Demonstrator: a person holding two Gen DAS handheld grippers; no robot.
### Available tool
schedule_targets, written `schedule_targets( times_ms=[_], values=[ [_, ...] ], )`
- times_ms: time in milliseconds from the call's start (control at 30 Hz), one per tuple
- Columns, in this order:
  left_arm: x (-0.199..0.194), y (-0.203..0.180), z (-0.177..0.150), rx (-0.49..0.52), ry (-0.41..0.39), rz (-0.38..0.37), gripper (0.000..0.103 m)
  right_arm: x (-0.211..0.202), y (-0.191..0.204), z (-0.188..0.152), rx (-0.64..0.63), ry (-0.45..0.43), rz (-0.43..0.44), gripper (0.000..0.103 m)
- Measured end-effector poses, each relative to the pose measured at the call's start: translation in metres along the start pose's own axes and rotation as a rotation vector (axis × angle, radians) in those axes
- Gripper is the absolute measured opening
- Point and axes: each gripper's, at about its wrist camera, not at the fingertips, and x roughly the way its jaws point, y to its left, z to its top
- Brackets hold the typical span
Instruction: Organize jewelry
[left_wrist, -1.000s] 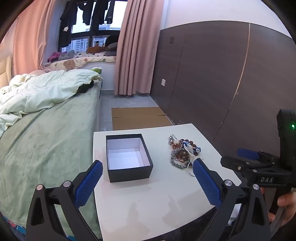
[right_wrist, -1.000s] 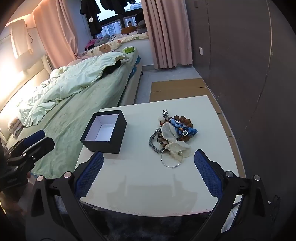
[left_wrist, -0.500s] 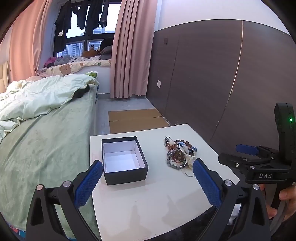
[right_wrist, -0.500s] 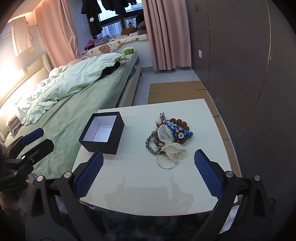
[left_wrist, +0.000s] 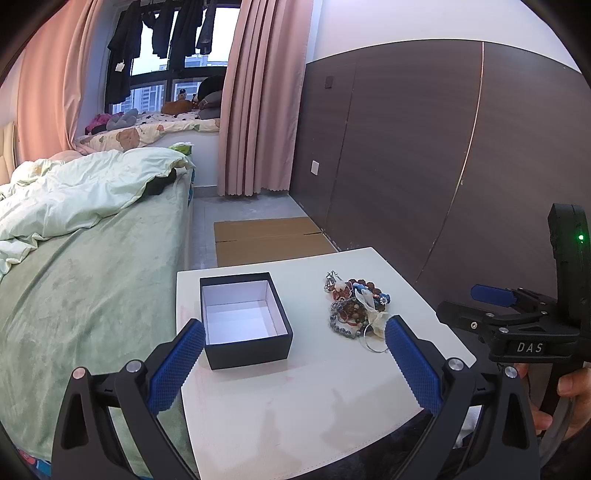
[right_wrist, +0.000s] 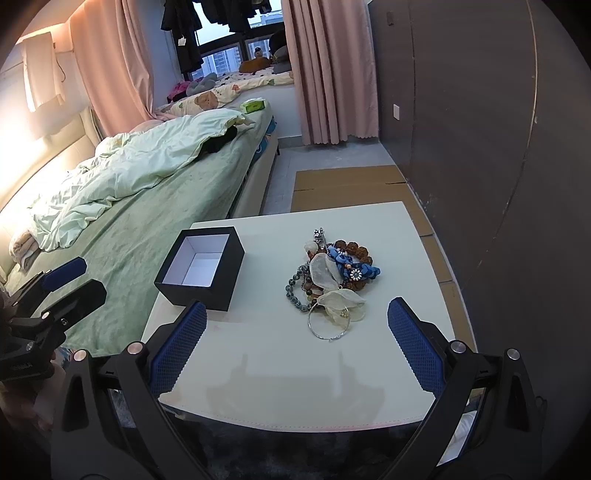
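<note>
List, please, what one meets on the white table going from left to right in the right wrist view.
black box → grey bead string → sheer cream flower → blue fabric piece

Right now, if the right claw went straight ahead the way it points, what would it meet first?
Most likely the jewelry pile: its thin silver bangle lies nearest, roughly centred between the open right claw fingers. The black box sits off to the left. Depth is hard to judge.

Green bed (left_wrist: 81, 280), pink curtains (left_wrist: 258, 99), dark panelled wall (left_wrist: 406, 147), window (left_wrist: 166, 66)
</note>
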Motion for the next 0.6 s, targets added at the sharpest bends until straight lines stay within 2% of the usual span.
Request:
schedule_targets(
  times_ms=[600],
  values=[
    [-0.0006, -0.0022, -0.0003, 0.001, 0.0, -0.003, 0.095, -0.0047, -0.002, 0.001, 0.006, -0.015, -0.008, 0.098]
  ],
)
